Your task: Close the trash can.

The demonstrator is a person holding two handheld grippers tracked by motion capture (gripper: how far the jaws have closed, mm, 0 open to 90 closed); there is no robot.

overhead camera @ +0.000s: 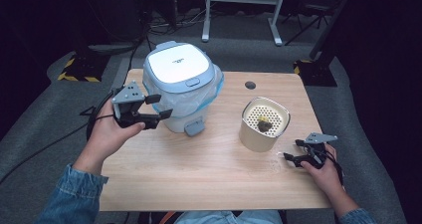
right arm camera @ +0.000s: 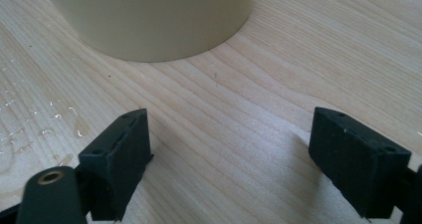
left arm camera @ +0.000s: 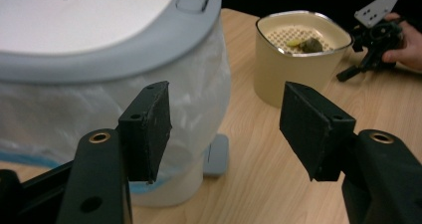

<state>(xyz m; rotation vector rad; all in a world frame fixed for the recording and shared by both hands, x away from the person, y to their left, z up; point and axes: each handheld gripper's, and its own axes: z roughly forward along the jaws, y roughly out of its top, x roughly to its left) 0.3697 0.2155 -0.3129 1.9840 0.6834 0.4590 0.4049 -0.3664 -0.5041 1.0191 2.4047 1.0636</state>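
— Left gripper (overhead camera: 158, 106)?
— Jaws spread wide, nothing between them. Held just beside the left flank of the bin (overhead camera: 182, 87), above the table (overhead camera: 209, 169); touching it or not, cannot tell.

— And along its own jaws?
— Black pads (left arm camera: 149, 129) well apart, framing the bin's bagged side and its grey pedal (left arm camera: 216, 156) low at the base. Farther off, the cream container (left arm camera: 293, 59) and the other hand's tool.

— The bin itself?
— Upright at the back left of the table, white lid (overhead camera: 178, 63) shut, blue-edged plastic liner (overhead camera: 214, 92) bulging under the rim.

— Right gripper (overhead camera: 291, 151)?
— Also spread, empty. Resting low at the right edge of the table, just beside the cream container, pointing toward it. Bare wood between the pads (right arm camera: 119, 159), the container's curved wall close ahead.

— Inside the container?
— Perforated insert (overhead camera: 264, 115) with a dark lump (overhead camera: 264, 126) and a small yellowish bit (overhead camera: 265, 118) lying on it.

— Anything else on the wood?
— A few wet drops (right arm camera: 52, 117) near the right gripper, and a dark round hole (overhead camera: 250, 85) near the far edge.
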